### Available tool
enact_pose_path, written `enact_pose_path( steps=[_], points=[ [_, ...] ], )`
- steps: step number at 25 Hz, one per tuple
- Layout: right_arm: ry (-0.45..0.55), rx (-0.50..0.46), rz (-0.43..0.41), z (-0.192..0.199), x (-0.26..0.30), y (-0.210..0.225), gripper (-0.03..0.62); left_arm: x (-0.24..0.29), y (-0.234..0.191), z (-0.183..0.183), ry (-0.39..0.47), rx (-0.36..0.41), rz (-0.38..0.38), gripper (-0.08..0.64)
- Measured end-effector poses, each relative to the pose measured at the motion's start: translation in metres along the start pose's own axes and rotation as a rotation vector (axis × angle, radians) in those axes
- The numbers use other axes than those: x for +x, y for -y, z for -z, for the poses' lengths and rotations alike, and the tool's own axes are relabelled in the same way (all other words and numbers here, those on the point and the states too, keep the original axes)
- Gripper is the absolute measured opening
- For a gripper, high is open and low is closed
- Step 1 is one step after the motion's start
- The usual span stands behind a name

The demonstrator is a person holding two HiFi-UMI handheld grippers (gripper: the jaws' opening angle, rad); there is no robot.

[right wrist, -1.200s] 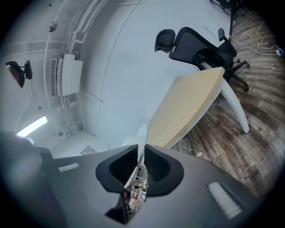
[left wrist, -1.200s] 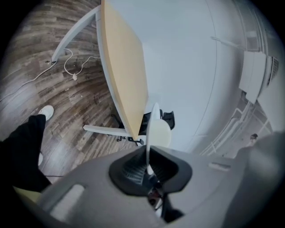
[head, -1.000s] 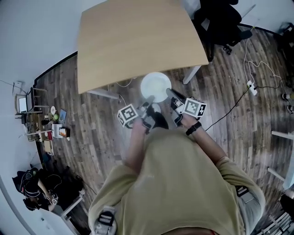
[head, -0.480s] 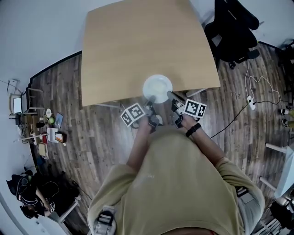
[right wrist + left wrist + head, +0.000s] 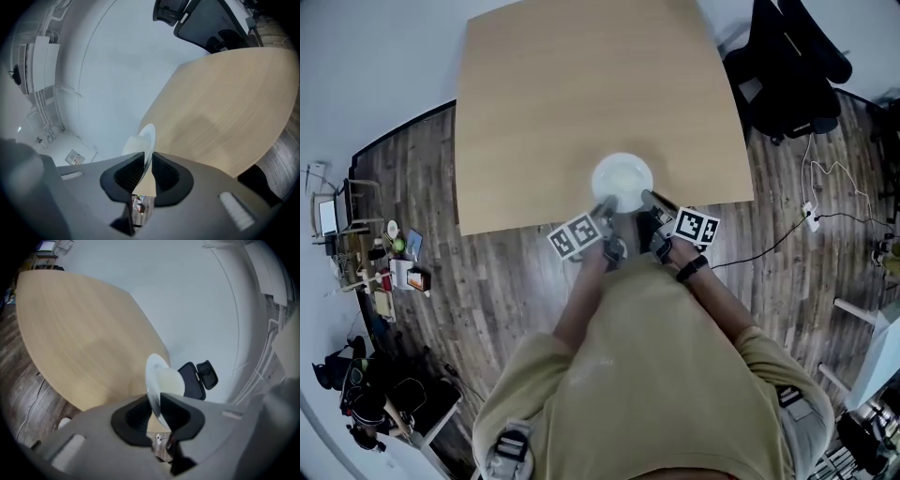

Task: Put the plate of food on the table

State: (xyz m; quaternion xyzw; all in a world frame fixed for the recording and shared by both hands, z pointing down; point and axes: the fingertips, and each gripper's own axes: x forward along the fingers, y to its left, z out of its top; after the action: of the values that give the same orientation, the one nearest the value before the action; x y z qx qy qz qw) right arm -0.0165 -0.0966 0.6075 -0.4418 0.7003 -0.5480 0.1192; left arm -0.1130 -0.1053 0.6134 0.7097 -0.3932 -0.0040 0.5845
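Observation:
A white plate with a pale mound of food in its middle lies on the light wooden table, close to the near edge. My left gripper is at the plate's near left rim and my right gripper at its near right rim. In the left gripper view the plate's rim stands edge-on between the jaws of the left gripper, with a dark gap beside it. In the right gripper view the rim fills the narrow slot of the right gripper, pads against it.
A black office chair stands by the table's right side, and is seen too in the left gripper view. A cable runs over the wooden floor at the right. Shelves with small clutter line the left wall.
The plate has gone from over the floor by the table's edge onto the tabletop, both grippers moving forward with it. The left jaws have parted from the rim.

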Motion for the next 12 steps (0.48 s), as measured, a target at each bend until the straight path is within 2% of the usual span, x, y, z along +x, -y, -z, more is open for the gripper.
enact_pose_path(
  steps=[8, 12],
  points=[
    [-0.028, 0.057, 0.015, -0.069, 0.050, 0.029, 0.052, 0.076, 0.004, -0.051, -0.021, 0.031, -0.046, 0.070],
    [-0.047, 0.023, 0.037, -0.103, 0.074, 0.044, 0.057, 0.113, 0.007, -0.076, -0.037, 0.054, -0.082, 0.071]
  ],
)
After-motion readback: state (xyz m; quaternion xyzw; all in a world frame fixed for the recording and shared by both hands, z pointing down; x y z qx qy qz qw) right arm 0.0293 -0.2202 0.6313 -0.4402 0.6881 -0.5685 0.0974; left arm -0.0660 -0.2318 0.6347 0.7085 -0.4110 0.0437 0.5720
